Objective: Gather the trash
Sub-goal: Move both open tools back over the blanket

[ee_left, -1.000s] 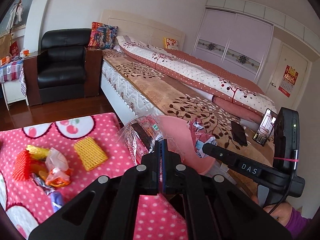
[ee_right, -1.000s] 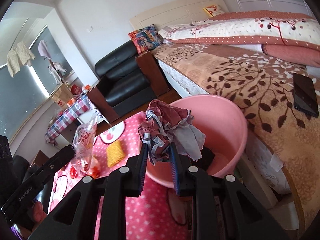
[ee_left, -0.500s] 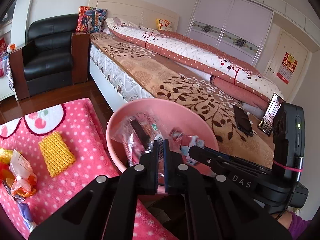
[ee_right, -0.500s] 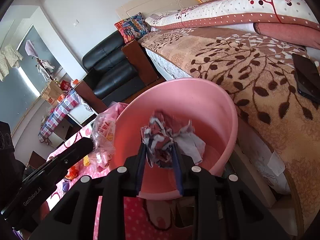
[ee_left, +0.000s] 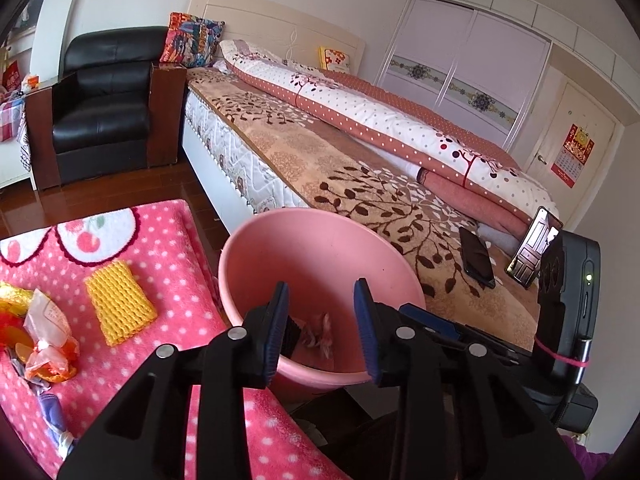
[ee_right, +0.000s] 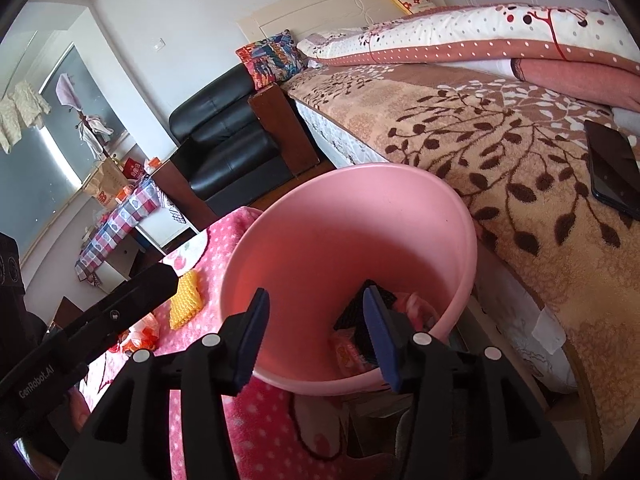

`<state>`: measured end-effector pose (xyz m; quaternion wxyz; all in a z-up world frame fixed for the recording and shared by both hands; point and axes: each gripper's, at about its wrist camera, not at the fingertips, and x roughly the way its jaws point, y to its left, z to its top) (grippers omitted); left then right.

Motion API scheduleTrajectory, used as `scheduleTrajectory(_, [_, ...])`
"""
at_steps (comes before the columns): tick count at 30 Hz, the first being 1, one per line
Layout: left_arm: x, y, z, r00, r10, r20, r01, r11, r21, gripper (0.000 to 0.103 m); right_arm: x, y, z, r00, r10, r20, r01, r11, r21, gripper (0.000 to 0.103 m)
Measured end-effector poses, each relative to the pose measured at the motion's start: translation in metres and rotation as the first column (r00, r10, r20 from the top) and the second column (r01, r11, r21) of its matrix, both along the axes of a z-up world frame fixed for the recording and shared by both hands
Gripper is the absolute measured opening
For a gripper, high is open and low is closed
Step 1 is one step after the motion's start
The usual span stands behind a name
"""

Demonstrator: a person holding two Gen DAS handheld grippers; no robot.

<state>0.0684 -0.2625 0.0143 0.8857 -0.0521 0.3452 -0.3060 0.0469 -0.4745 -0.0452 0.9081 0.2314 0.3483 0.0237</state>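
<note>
A pink bucket [ee_left: 316,236] [ee_right: 348,216] stands between the pink dotted blanket and the bed. Crumpled wrappers [ee_left: 318,330] lie at its bottom, seen in the right wrist view as trash [ee_right: 352,344] of pink, orange and black. My left gripper [ee_left: 322,320] hangs over the bucket's near rim, its jaws opening with nothing between them. My right gripper [ee_right: 316,334] is over the bucket too, jaws opening and empty. On the blanket lie a yellow foam net [ee_left: 119,307] [ee_right: 184,300] and a pile of orange and clear wrappers [ee_left: 44,340].
The pink dotted blanket [ee_left: 160,264] covers the surface at left. A bed [ee_left: 360,160] with a brown leaf cover runs along the right, with a black phone [ee_left: 476,256] [ee_right: 612,168] on it. A black armchair [ee_left: 100,112] stands at the back.
Both grippers moved over the bucket and opened. The clear snack bag from the left and the crumpled wrapper from the right dropped into the bucket.
</note>
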Motion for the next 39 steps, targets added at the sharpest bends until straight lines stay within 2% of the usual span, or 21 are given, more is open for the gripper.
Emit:
scheduleTrajectory(8, [-0.02, 0.028, 0.014, 0.998, 0.04, 0.048, -0.041, 0.999, 0.02, 0.034, -0.019, 0.033, 0.015, 0.998, 0.053, 0.031, -0.052, 0.998, -0.021, 0.051])
scheduleTrajectory(14, [-0.038, 0.07, 0.021, 0.989, 0.126, 0.079, -0.128, 0.992, 0.021, 0.034, -0.032, 0.069, 0.019, 0.993, 0.117, 0.034, -0.116, 0.993, -0.033, 0.051])
scheduleTrajectory(20, [-0.056, 0.118, 0.022, 0.968, 0.234, 0.089, -0.237, 0.971, 0.028, 0.034, -0.038, 0.097, 0.022, 0.985, 0.168, 0.036, -0.166, 0.985, -0.037, 0.051])
scheduleTrajectory(26, [-0.072, 0.166, 0.016, 0.934, 0.342, 0.105, -0.348, 0.936, 0.05, 0.034, -0.039, 0.121, 0.022, 0.976, 0.217, 0.029, -0.216, 0.975, -0.043, 0.051])
scheduleTrajectory(30, [-0.076, 0.197, 0.008, 0.903, 0.42, 0.089, -0.426, 0.902, 0.062, 0.034, -0.036, 0.138, 0.02, 0.967, 0.253, 0.019, -0.252, 0.967, -0.046, 0.051])
scheduleTrajectory(33, [-0.071, 0.219, 0.0, 0.874, 0.483, 0.058, -0.486, 0.871, 0.073, 0.034, -0.031, 0.148, 0.019, 0.961, 0.278, 0.01, -0.277, 0.96, -0.046, 0.051])
scheduleTrajectory(36, [-0.06, 0.232, -0.005, 0.854, 0.52, 0.037, -0.521, 0.85, 0.078, 0.034, -0.024, 0.158, 0.017, 0.953, 0.304, 0.001, -0.303, 0.951, -0.053, 0.051])
scheduleTrajectory(39, [-0.047, 0.237, -0.006, 0.847, 0.531, 0.041, -0.532, 0.842, 0.087, 0.034, -0.017, 0.167, 0.015, 0.946, 0.324, -0.011, -0.324, 0.944, -0.058, 0.051])
